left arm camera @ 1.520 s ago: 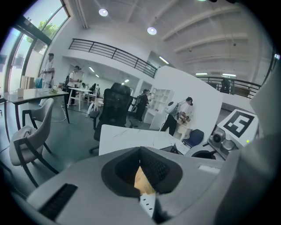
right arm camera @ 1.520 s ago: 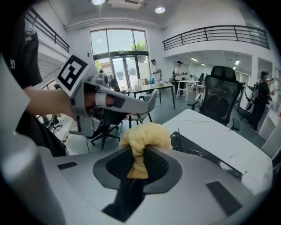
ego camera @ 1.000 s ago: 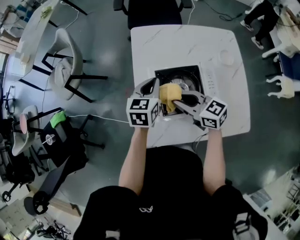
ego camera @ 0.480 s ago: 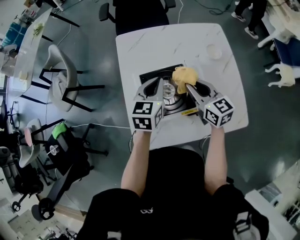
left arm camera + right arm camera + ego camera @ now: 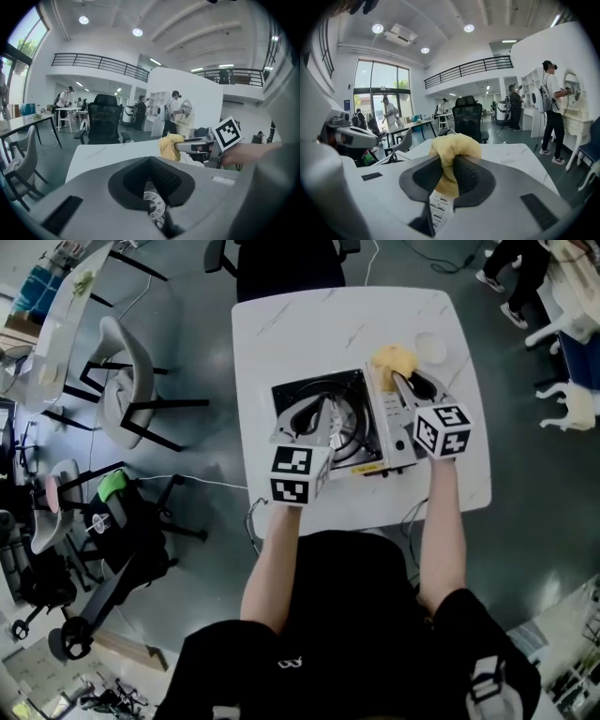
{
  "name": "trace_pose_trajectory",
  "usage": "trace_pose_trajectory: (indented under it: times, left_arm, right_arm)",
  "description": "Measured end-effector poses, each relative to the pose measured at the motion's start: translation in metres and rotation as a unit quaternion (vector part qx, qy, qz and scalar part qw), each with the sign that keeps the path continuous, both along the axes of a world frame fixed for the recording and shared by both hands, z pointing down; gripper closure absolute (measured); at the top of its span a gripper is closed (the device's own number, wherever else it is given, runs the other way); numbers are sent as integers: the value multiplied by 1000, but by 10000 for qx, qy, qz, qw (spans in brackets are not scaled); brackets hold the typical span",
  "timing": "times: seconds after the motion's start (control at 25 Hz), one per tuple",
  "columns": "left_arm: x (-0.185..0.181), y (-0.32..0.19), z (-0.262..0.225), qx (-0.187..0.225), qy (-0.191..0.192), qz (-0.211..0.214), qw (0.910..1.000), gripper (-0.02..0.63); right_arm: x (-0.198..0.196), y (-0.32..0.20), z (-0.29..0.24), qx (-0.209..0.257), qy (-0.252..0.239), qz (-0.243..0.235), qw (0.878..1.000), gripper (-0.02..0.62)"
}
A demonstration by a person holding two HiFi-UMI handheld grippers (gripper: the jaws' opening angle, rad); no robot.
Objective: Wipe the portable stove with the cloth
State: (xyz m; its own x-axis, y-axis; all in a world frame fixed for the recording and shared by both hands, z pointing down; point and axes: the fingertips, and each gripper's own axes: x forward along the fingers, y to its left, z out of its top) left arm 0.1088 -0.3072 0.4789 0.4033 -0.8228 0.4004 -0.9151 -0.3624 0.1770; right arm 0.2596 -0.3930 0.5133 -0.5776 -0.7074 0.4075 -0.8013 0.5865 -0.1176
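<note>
Head view: right tool [image 5: 401, 376] pinches the cloth [image 5: 391, 357] at the far right edge of the stove [image 5: 349, 390], apparently to wipe there. Left tool [image 5: 317, 414], pressed together and empty, likely steadies it.

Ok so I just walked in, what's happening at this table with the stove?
A person seated at a white table is working on a portable stove with a handheld gripper in each hand. The right gripper is shut on a yellow cloth, held at the stove's far right corner beside its pale side panel. The left gripper hangs over the burner with its jaws together and nothing between them.
</note>
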Motion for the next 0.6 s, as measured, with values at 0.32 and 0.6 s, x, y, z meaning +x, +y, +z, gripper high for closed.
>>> trace_pose_trajectory:
  times: [0.32, 0.6]
  left_arm:
    - [-20, 8, 8, -77, -120, -244, 9996, 606]
    - [-16, 10, 6, -66, -160, -185, 9997, 606]
  right_arm:
    - [-21, -28, 43, -368, 622, -554, 9958, 537]
    - [-24, -15, 57, -519, 984, -979, 9889, 538]
